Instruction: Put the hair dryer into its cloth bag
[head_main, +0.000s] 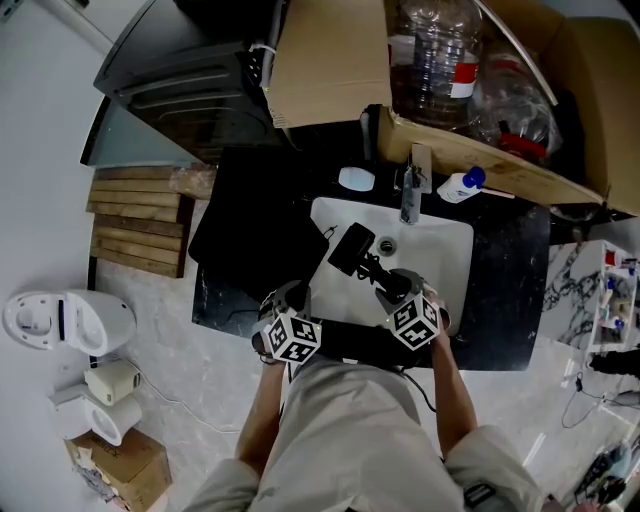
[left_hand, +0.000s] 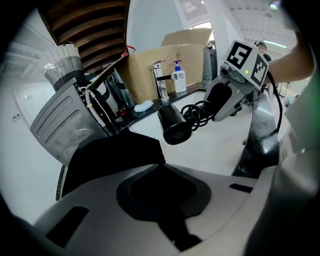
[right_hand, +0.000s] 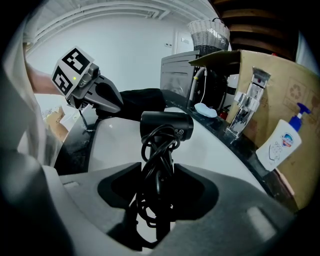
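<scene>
Over the white basin (head_main: 440, 255): R gripper (right_hand: 157, 172) is clamped on the hair dryer (right_hand: 167, 126) by its handle, with the cord (right_hand: 155, 150) coiled round the handle & trailing down between the jaws. Dryer hangs clear of the sink, barrel end out front, away from the person. L gripper (left_hand: 161, 167), just beside the R one at the counter's near edge, has its jaws closed w/ an edge of the black cloth bag (left_hand: 112, 157) pinched at the tips. Rest of bag lies on the dark counter (head_main: 510, 285), left of the basin. Per head view, dryer's long axis runs from R gripper up & left, barrel toward the bag, near the cloth but apart from it. Bag's mouth can't be made out in any view. Judgement: dryer not yet in the bag; next move prob. needs L side to lift the edge open so R can feed the dryer barrel-first to the left. Risk: loose cord loops snagging on the cloth.
</scene>
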